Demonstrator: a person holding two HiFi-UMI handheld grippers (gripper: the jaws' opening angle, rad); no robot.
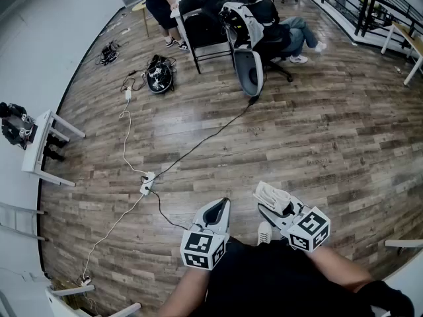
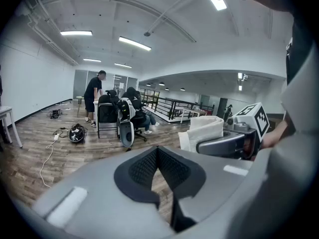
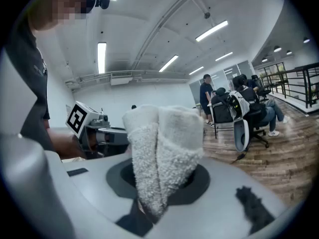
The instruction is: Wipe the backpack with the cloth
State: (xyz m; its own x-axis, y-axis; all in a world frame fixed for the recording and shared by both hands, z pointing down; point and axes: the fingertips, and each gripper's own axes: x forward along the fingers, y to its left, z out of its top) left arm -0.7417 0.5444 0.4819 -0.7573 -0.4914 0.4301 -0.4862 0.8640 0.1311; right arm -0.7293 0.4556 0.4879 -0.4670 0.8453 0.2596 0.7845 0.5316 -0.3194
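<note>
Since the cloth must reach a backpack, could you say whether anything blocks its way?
The cloth sits in the right claw; which item is the backpack is unclear. Ahead, cables and a power strip cross the floor.

Straight ahead of my left gripper [image 1: 221, 207] and right gripper [image 1: 272, 197], the wooden floor [image 1: 317, 144] lies open for a long stretch. Ahead and left of my left jaws, a white power strip [image 1: 147, 183] and a black cable [image 1: 206, 136] cross the boards. Far beyond, chairs [image 1: 205, 25], a seated person [image 1: 297, 32] and a standing person [image 1: 160, 2] block the way, with a dark bag [image 1: 159, 76] on the floor left of them. A white table [image 1: 39, 147] stands far off to the left. The cloth [image 3: 162, 153] fills my right jaws, and my left jaws meet with no gap between them.
</note>
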